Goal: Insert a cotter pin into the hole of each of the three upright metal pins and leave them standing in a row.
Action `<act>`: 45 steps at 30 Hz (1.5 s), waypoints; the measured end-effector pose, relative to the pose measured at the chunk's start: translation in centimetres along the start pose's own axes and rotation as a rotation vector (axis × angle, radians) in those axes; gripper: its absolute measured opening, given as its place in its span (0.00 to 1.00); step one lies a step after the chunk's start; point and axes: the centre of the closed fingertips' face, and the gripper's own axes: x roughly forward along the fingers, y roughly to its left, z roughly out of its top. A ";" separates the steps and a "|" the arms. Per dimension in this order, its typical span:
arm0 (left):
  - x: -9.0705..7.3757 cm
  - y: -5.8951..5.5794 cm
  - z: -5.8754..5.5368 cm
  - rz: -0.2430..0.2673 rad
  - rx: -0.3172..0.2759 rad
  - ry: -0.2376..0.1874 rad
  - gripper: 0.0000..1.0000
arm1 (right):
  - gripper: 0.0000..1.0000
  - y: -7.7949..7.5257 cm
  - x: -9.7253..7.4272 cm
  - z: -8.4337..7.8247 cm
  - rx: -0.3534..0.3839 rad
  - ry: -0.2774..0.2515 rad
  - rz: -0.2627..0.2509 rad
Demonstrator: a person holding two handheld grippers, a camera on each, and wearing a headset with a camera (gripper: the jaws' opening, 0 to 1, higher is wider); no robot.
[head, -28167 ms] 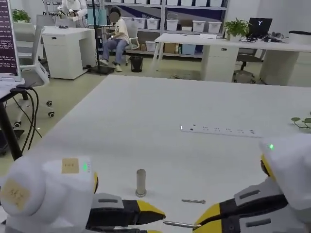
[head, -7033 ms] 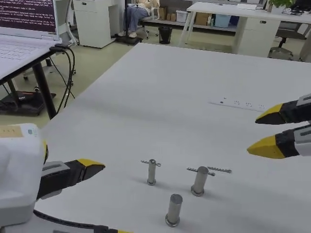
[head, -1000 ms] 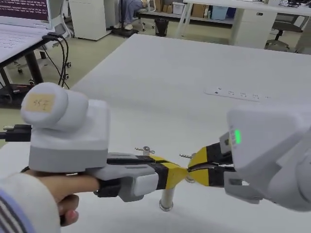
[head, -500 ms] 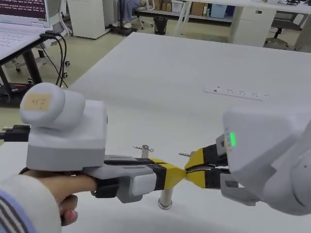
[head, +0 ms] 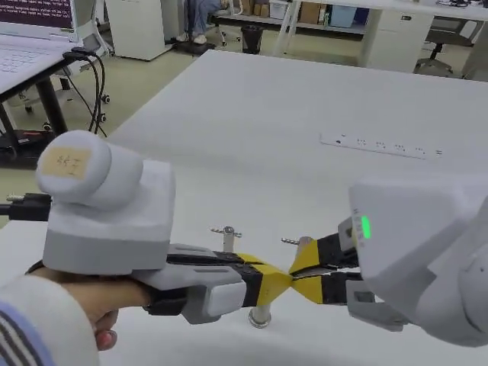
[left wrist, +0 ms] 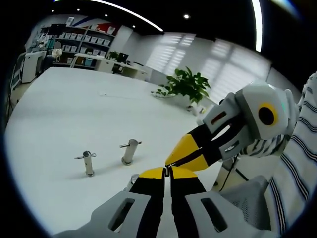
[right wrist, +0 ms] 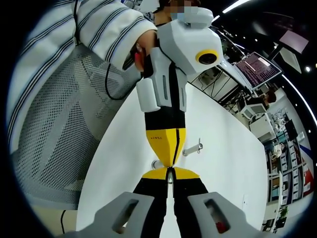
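Where closed jaws meet—pin (head: 261, 312) stands upright.

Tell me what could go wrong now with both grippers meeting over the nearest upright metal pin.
1. The yellow-tipped left gripper and right gripper, both shut, meet tip to tip over the nearest silver upright metal pin; a sideways nudge could topple it.
2. One finished silver pin and a second finished silver pin, each already cross-pinned, stand close behind; a careless pull-back might knock them down.
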 end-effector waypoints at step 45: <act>-2.1 -2.4 -1.1 -0.096 0.468 0.072 0.00 | 0.10 2.3 -0.2 -0.3 0.643 -0.311 0.214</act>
